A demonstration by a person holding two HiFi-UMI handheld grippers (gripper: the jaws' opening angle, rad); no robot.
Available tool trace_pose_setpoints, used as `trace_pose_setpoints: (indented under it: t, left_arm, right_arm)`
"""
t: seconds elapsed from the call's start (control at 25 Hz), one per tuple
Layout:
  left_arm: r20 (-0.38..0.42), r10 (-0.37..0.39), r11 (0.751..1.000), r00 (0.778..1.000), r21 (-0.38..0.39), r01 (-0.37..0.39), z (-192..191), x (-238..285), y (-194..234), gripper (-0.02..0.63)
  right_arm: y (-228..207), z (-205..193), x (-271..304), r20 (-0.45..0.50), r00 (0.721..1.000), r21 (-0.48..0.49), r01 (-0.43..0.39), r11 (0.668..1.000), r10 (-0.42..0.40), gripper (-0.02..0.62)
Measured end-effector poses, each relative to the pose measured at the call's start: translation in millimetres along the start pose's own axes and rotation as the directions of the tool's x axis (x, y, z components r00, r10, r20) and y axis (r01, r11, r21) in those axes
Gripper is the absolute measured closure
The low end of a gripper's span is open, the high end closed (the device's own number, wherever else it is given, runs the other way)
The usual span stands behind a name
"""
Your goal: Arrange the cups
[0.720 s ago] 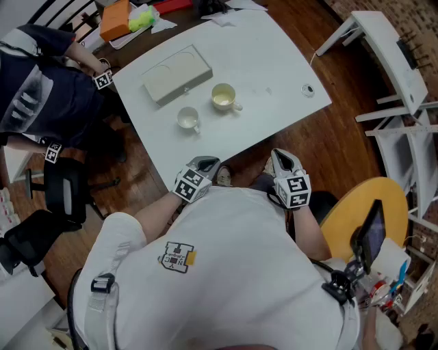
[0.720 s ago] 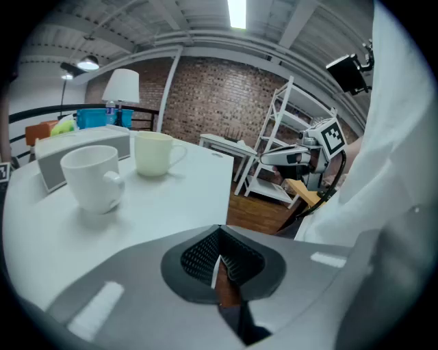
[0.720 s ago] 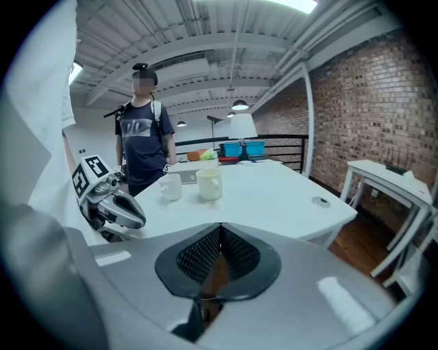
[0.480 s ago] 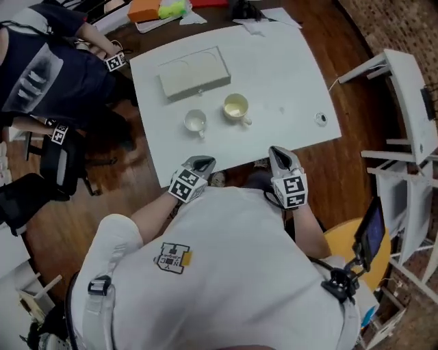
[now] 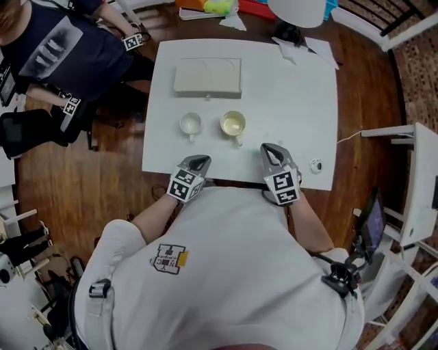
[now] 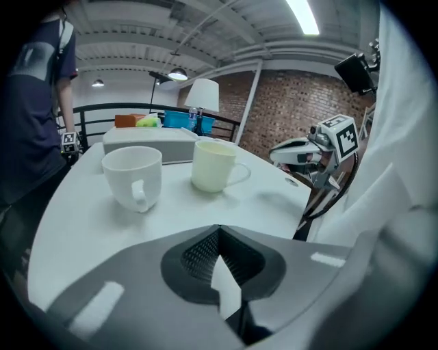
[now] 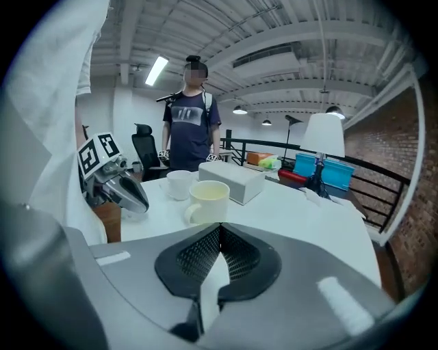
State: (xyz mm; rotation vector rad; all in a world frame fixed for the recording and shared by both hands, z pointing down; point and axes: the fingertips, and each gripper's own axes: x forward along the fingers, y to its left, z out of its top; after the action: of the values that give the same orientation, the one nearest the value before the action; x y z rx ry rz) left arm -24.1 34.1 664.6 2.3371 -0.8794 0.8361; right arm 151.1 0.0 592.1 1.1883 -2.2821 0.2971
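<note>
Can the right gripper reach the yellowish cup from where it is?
Probably yes. The yellowish cup stands just ahead of the right gripper, with only bare table between. Its fingers are shut, though.

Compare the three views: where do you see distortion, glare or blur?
Head view: sharp, evenly lit, table bright white. Left gripper view: fisheye curving, dark corners, ceiling light glaring. Right gripper view: same curving, ceiling beams bowed.
</note>
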Motion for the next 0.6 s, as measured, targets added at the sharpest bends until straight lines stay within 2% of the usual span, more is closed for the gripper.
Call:
trace_pose_setpoints:
  t: [0.16,0.32,0.6]
  left_arm:
    - [0.021,0.080,0.994,0.997,-0.078,-0.078,2,7,-10,0.611]
    - [0.039,0.163,0.973,0.986,-0.171,-0.154,1,6,-15,0.611]
    - [0.012,0.200,0.962,0.980,-0.191,-0.194,-12,-5,-22,0.611]
  right_arm:
    - [-15,1,14,-0.001,0.998,-0.075,-0.065,0.995,0.065,0.595]
    - [-16,12,26,0.027,0.994,-0.119,-0.103,0.988,0.107,0.595]
    - [-1,23,41,0.053,0.988,-0.109,-0.135,0.985,0.142,0.588]
